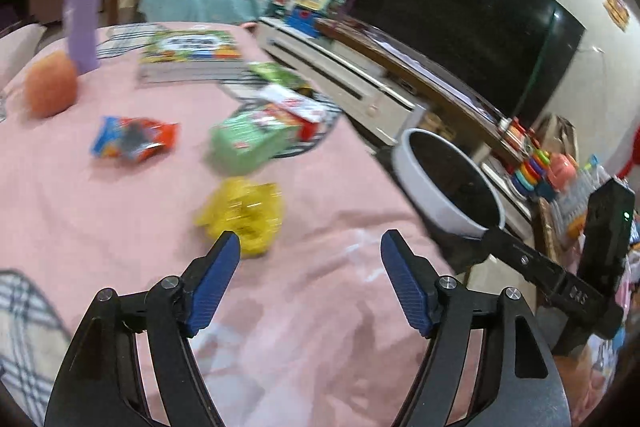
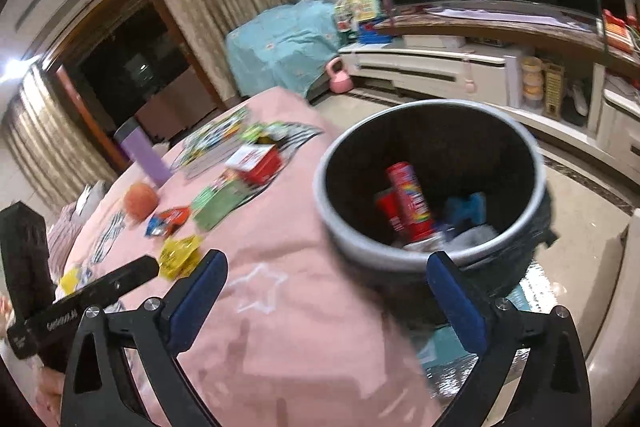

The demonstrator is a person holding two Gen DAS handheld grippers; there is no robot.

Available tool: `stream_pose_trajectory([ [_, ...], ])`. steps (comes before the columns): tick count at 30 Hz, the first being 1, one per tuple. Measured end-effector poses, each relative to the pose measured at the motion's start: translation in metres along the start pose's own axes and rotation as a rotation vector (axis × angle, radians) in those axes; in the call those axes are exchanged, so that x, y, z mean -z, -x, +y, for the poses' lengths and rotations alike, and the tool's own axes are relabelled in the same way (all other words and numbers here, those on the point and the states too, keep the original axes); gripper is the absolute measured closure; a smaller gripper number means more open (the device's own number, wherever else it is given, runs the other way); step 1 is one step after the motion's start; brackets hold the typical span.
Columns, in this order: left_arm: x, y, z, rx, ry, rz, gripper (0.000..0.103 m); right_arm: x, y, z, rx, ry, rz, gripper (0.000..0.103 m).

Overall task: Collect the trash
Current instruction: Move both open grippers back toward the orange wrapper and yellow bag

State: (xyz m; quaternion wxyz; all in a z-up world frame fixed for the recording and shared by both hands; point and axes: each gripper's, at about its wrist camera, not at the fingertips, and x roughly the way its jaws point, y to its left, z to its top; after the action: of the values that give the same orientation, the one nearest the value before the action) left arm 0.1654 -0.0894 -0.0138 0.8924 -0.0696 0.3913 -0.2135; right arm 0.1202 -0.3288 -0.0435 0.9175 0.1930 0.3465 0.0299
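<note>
Your left gripper (image 1: 310, 251) stands open with nothing between its blue pads, and the same goes for your right gripper (image 2: 326, 271), whose jaws are spread as wide as they look able to go, also empty.

Just ahead of your left fingers, touching nothing, lies the yellow wrapper (image 1: 242, 215) on the pink tablecloth (image 1: 120, 211). Further out sit the green carton (image 1: 248, 143), the blue-and-orange snack packet (image 1: 134, 139) to its left, and a red-and-white box (image 1: 298, 109) behind it. These 4 pieces look like what is left to collect. The orange fruit (image 1: 50, 89), the purple cup (image 1: 82, 31) and the picture books (image 1: 192, 51) at the far side probably stay.

Ahead and to the right of your right fingers the bin (image 2: 400, 251) stands beside the table, its rim near the cloth's edge. Inside it you can see a red can (image 2: 410, 203), something blue and some pale scraps, so part of the job is judged done.

For room: the cloth between your left fingers and the yellow wrapper is bare, so that reach is free. The table edge drops off to the right of your left fingers, with the bin just beyond it. Your 2 grippers are close together; the right one's body shows at the right edge of the left view, so mind that side when you swing toward the bin.
</note>
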Motion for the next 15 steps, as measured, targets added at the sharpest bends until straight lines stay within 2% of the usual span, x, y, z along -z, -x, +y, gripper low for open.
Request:
stream_pose_trajectory([
  [11,0.024,0.029,0.075,-0.130,0.088,-0.033,0.028,0.033,-0.024,0.069,-0.074,0.080,0.058,0.002],
  [15,0.029,0.034,0.096,-0.167,0.113,-0.036,0.028,0.040,-0.030,0.085,-0.101,0.089,0.029,0.002],
])
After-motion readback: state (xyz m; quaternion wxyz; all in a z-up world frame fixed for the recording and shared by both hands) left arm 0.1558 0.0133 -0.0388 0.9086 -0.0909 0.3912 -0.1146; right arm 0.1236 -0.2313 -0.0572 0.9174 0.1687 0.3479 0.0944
